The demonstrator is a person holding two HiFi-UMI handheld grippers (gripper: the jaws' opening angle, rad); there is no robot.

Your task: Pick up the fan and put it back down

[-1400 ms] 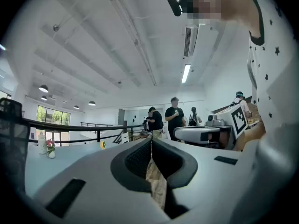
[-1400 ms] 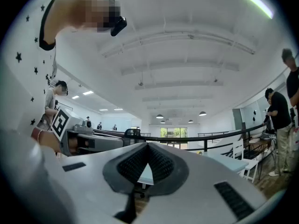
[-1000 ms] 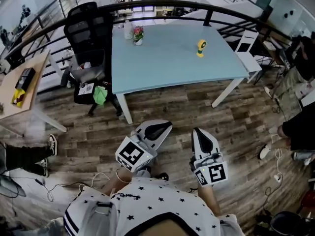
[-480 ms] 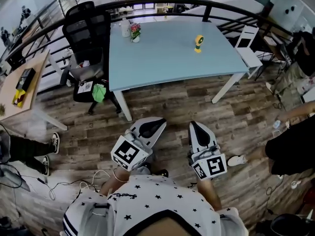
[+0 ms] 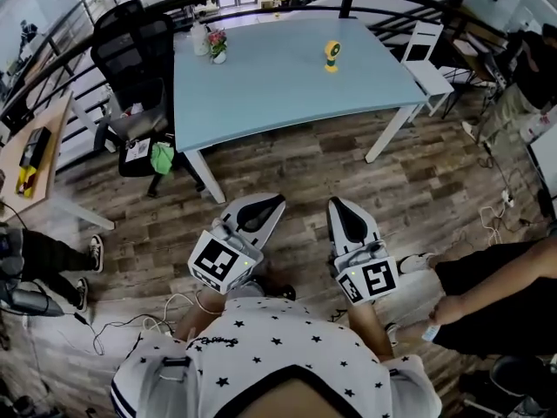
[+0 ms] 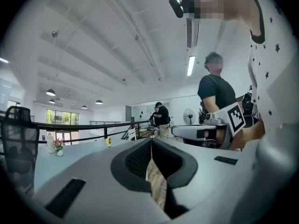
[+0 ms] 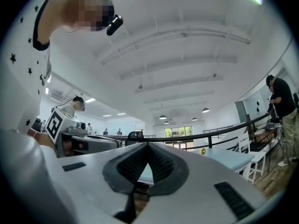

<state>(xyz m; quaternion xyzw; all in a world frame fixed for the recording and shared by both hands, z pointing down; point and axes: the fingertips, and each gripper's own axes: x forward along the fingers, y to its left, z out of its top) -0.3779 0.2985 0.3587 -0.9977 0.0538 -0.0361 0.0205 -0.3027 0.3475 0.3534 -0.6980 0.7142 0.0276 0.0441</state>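
Note:
A small yellow fan point(image 5: 332, 56) stands upright on the far half of a light blue table point(image 5: 261, 94). It shows tiny in the left gripper view point(image 6: 108, 142) and in the right gripper view point(image 7: 202, 151). My left gripper point(image 5: 270, 201) and right gripper point(image 5: 334, 205) are held side by side over the wooden floor, well short of the table and pointing level towards it. Both are shut with nothing between the jaws: the left gripper's point(image 6: 150, 140) and the right gripper's point(image 7: 148, 144) tips meet. The fan is far beyond both.
A flower pot point(image 5: 218, 45) and a white bottle point(image 5: 201, 40) stand at the table's far left corner. A black office chair point(image 5: 130, 59) is left of it, a white chair point(image 5: 422, 49) right. A person point(image 5: 487, 290) crouches close on my right. Cables point(image 5: 130, 329) lie on the floor.
Both grippers and the camera have drifted forward towards the table. The person on the right has come nearer and lower in the head view.

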